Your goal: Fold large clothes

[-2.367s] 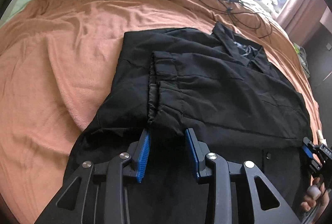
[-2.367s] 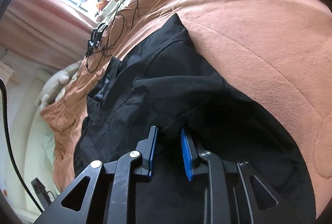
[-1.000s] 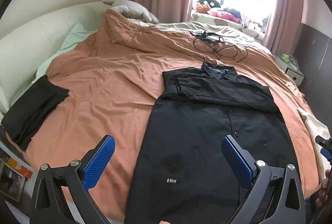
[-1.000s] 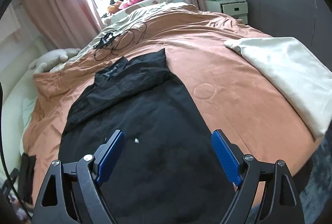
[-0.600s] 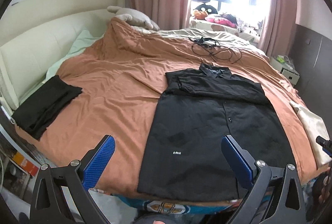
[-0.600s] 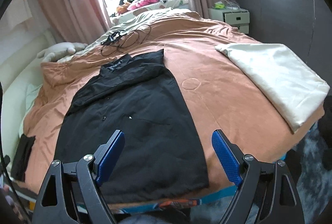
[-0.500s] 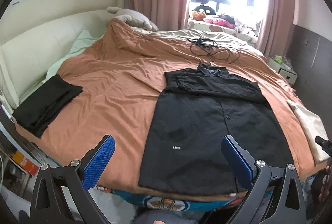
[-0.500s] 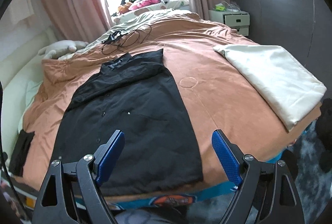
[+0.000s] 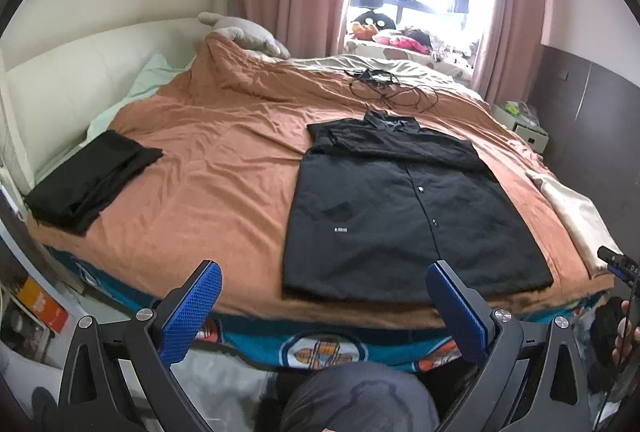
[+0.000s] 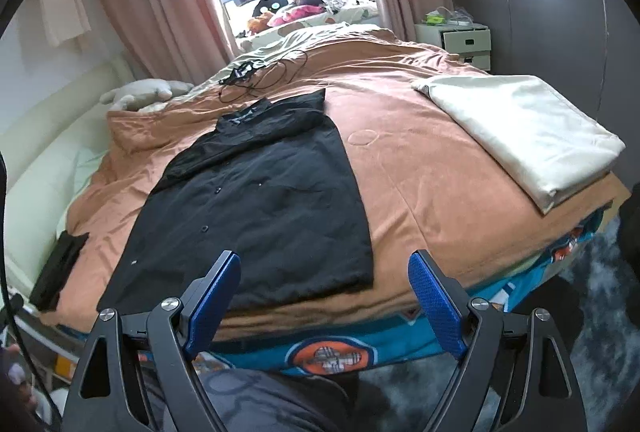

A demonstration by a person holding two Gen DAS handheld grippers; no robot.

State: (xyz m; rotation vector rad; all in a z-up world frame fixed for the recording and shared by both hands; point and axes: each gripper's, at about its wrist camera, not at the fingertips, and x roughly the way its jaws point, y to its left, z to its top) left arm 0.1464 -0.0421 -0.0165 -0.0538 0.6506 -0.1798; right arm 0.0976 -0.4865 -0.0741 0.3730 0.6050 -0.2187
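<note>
We held both claws back from the bed [image 9: 224,168], off its near edge, and neither touched any cloth: the left claw [image 9: 324,308] stood wide open with nothing between its blue pads, and the right claw [image 10: 324,296] was just as wide and just as empty

The black shirt [image 9: 400,216] lay flat on the brown blanket [image 9: 224,136], front up, collar away from us and hem close to the near edge of the bed. Its sleeves appeared already folded in across the chest, leaving a long, tidy rectangle. We judged the first folds done; what seemed left was to bring the hem up toward the collar, perhaps once more after that, and then set it aside

A folded black garment [image 9: 92,180] sat near the headboard on the left, and a cream folded cloth [image 10: 524,128] lay well apart on the right
</note>
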